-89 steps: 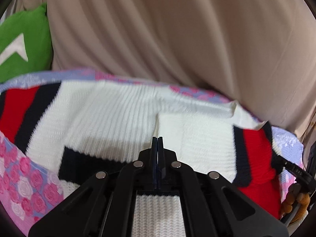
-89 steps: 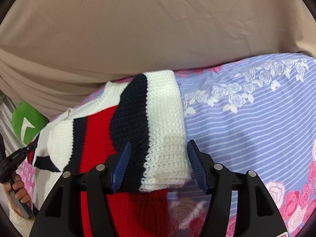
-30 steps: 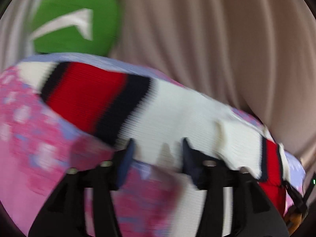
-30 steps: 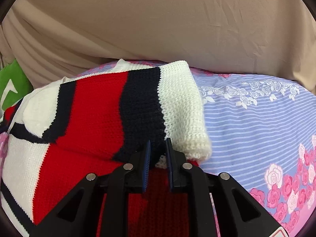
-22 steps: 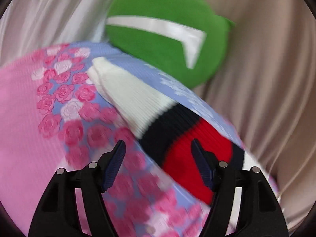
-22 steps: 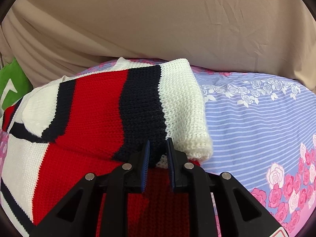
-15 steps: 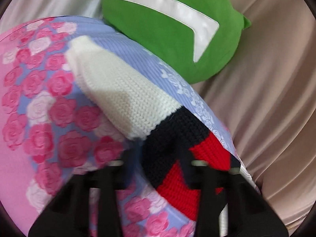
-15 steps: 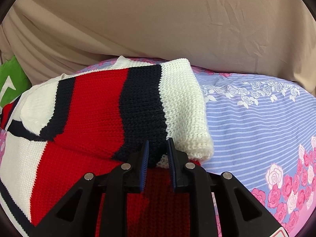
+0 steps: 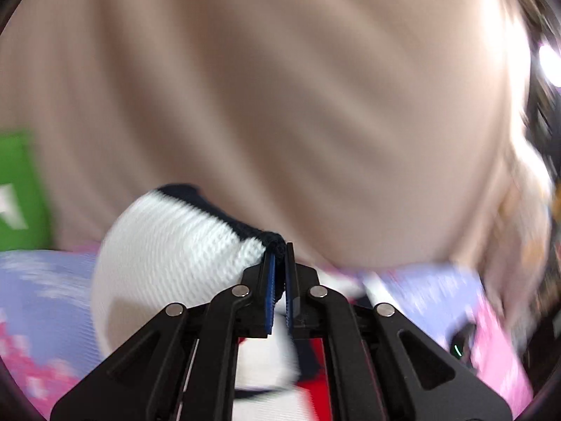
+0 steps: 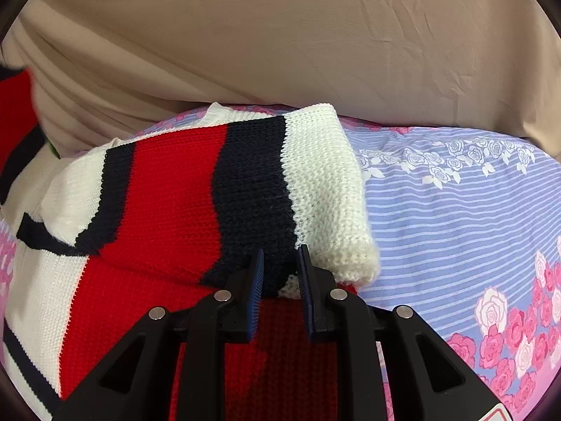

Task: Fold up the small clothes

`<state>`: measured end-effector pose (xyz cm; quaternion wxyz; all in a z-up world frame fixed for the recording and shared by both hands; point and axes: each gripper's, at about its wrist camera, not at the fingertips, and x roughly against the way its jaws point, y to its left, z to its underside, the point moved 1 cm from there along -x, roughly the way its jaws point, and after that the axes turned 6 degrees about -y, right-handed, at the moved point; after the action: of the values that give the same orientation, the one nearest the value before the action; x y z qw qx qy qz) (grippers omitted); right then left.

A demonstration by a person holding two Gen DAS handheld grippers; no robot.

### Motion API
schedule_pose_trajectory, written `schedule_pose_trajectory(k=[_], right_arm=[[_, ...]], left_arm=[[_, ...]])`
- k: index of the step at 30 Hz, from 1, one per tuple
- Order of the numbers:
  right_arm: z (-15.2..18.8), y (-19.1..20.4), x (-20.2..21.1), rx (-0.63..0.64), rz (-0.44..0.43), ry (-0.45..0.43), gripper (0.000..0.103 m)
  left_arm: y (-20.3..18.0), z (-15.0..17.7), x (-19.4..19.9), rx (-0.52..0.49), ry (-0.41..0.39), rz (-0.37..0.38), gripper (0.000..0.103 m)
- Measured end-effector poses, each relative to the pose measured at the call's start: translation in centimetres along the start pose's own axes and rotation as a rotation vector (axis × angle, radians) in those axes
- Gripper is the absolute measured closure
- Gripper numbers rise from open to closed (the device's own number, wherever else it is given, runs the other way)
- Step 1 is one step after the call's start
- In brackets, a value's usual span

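A knitted sweater [image 10: 157, 193] in white, red and navy lies on the bed. Its right sleeve [image 10: 322, 175] is folded back over the body. My right gripper [image 10: 279, 263] is shut on the navy band of that sleeve, and the knit bunches between the pads. In the blurred left wrist view my left gripper [image 9: 279, 251] is shut on the navy edge of the other sleeve [image 9: 168, 256], whose white part hangs to the left of the fingers. That raised sleeve shows as a red and navy blur [image 10: 14, 122] at the left edge of the right wrist view.
The floral bedsheet [image 10: 455, 210], blue-striped with pink roses, spreads to the right of the sweater. A beige draped cloth [image 10: 280, 35] fills the background. A green cushion [image 9: 17, 189] sits at the far left by the bed's edge.
My left gripper moved to the left sleeve, closed on it and lifted it, so its view has swung up toward the beige cloth. The right gripper has kept still, shut on the folded sleeve.
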<state>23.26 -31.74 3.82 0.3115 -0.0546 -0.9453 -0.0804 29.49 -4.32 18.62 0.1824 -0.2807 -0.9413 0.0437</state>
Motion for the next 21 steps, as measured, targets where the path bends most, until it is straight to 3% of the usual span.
schedule_pose_trajectory(k=[2,3,4,6,8,9,12,14,15,18,21], right_arm=[[0.0,-0.3,0.0,-0.021,-0.03,-0.001,0.08],[0.0,-0.4,0.1,-0.032,-0.047,-0.003,0.078],[0.0,-0.6,0.1,-0.043,-0.061,-0.005,0.076],[0.0,-0.9,0.3,-0.066,-0.088,-0.012,0.075],[0.0,-1.3,0.7,-0.096,-0.124,-0.031,0.072],[0.0,-1.5,1.0,-0.108,-0.134,-0.046,0.072],[-0.2,-1.0,2.6,-0.089,-0.133,-0.119,0.066],[-0.6,1.6,4.0,0.024,-0.131,-0.161,0.057],[-0.6,3.0,4.4,0.078,-0.137,-0.172,0.056],[0.1,9.8,5.5,0.325,-0.182,-0.205,0.041],[1.1,15.9,3.8,0.559,-0.143,-0.192,0.039]], left_arm=[[-5.2,4.8,-4.7,-0.074,0.132,0.04,0.09],[-6.5,6.8,-6.2,-0.091,0.186,0.048,0.081],[-7.5,9.4,-7.7,-0.094,0.251,0.047,0.074],[-7.3,12.8,-8.7,-0.048,0.333,0.052,0.075],[-5.5,14.2,-7.2,0.005,0.342,0.066,0.075],[-4.3,14.5,-5.8,0.035,0.327,0.059,0.069],[-0.3,13.8,-2.0,0.115,0.243,0.001,0.034],[2.6,14.1,0.1,0.183,0.211,-0.047,0.03],[4.3,14.2,0.8,0.219,0.213,-0.072,0.03],[8.5,15.4,1.4,0.34,0.246,-0.124,0.031],[12.4,16.4,1.3,0.46,0.287,-0.161,0.035]])
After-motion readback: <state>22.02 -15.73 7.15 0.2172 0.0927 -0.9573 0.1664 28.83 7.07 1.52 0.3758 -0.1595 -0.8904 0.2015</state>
